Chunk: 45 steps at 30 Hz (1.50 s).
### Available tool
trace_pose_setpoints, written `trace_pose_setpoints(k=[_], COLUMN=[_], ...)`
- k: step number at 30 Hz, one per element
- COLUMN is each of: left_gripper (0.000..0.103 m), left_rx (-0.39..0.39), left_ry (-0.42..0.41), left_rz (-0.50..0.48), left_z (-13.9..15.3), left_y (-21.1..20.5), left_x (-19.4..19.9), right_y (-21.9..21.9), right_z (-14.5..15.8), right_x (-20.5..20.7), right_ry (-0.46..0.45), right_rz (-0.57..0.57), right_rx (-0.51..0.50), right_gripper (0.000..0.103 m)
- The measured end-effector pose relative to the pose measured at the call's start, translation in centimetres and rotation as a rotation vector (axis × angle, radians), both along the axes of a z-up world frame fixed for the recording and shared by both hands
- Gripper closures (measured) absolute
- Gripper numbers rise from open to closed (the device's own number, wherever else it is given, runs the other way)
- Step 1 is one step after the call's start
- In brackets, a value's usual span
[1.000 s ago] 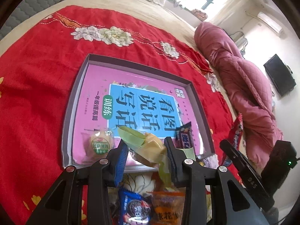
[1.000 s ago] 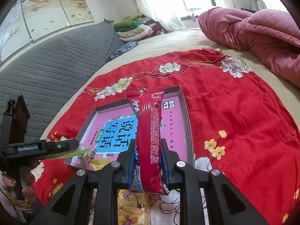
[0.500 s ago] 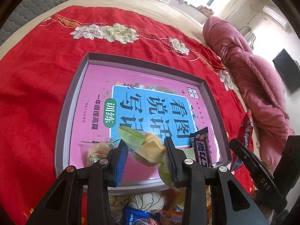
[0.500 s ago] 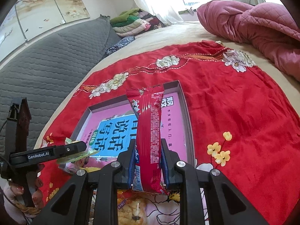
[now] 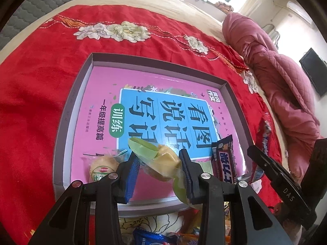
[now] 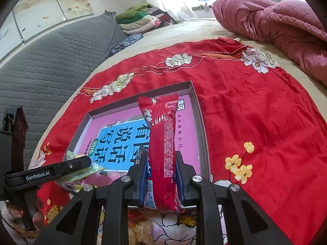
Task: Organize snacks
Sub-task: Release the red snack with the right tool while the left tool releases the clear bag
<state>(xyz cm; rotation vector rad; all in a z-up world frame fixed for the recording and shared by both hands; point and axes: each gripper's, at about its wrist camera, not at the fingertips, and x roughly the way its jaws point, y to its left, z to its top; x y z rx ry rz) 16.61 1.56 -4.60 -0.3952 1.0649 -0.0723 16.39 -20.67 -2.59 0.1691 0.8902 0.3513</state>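
A shallow grey box lid (image 5: 67,110) with a pink and blue printed floor lies on a red flowered cloth; it also shows in the right wrist view (image 6: 201,122). My left gripper (image 5: 158,163) is shut on a green-and-yellow wrapped snack (image 5: 161,159), held over the lid's near edge. A round biscuit pack (image 5: 102,168) and a dark chocolate bar (image 5: 223,161) lie in the lid. My right gripper (image 6: 161,169) is shut on a long red snack packet (image 6: 163,143), held upright over the lid's near right corner.
More snack packs lie on the cloth just below the lid's near edge, among them a blue one (image 5: 151,237) and a pale crisp bag (image 6: 139,230). A pink quilt (image 6: 276,22) is heaped at the far right. A grey padded headboard (image 6: 51,57) stands at the left.
Both grippers have moved forward over the lid with their snacks still held. The lid looks larger and nearer in both views.
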Motion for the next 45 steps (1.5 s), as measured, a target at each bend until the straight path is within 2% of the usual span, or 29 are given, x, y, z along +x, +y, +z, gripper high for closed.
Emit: trace_pose_setpoints(k=[13,30,41,44,45], left_gripper=[0.063,0.062,0.062,0.061,0.057], left_rx=[0.001,0.004,-0.007,-0.015,-0.012], left_ry=[0.016,0.031,0.041,0.046,0.048], left_rz=[-0.002,-0.004,0.0,0.003,0.005], left_z=[-0.7,-1.2,-1.0,-1.0,-0.9], left_y=[-0.1,-0.1,0.0,0.1,0.1], left_x=[0.0,0.2,0.2,0.2,0.1], right_y=[0.5,-0.2,-0.6,-0.6,-0.6], right_z=[-2.0,-2.0,-1.6,-1.4,-1.4], right_x=[0.5,0.6,0.6,0.6,0.6], right_ry=[0.067,0.069,0.063,0.061,0.059], right_rz=[0.0,-0.047,-0.067,-0.067,-0.068], right_rx=[-0.049,-0.056,-0.034,-0.028,-0.025], right_gripper=[0.079,0.078,0.072,0.071,0.07])
